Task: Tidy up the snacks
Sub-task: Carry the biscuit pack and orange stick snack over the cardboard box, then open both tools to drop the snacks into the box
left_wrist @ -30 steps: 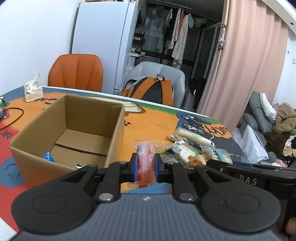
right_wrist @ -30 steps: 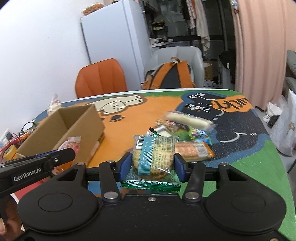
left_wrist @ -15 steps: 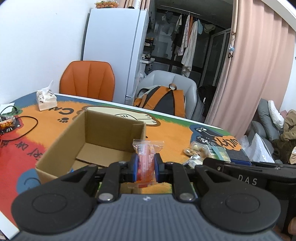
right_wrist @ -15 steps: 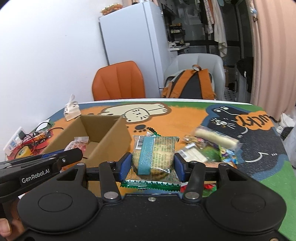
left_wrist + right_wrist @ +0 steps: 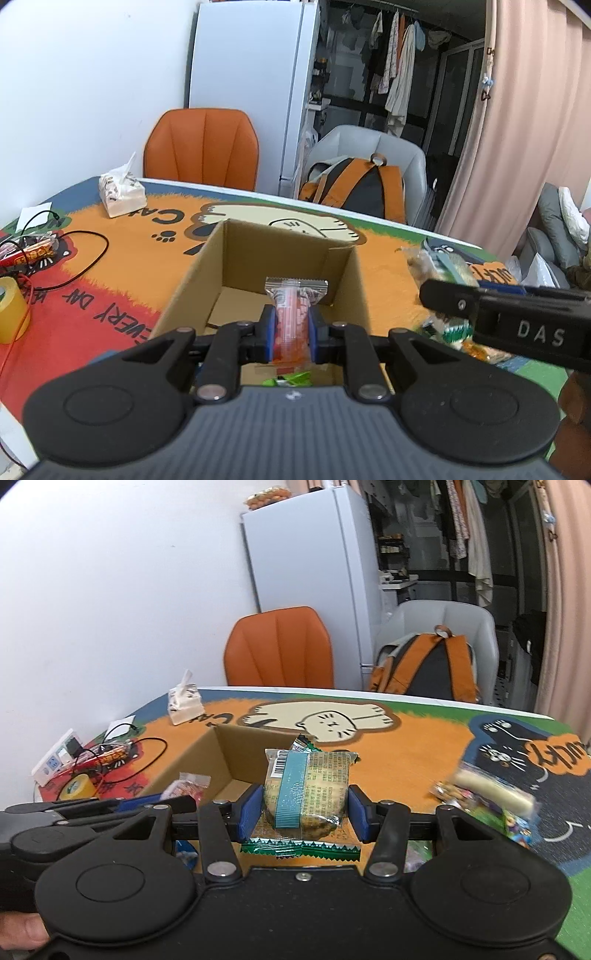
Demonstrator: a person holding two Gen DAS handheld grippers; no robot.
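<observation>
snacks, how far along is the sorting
Done: a green packet already lies in the cardboard box. In hand: the left gripper holds a pink snack bag over the box; the right gripper clamps a wrapped cake. Left: a pile of snacks on the mat.

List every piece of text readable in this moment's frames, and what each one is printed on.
"DAS": on the side of the right gripper, seen from the left wrist view.
"EVERY DAY": upside down on the red part of the table mat.
"CAT": upside down on the mat's orange part, partly hidden by the tissue pack.
Barcode and fine print on the biscuit packet: too small to read.
Orange word bubble by the mat's black cat: not legible.
</observation>
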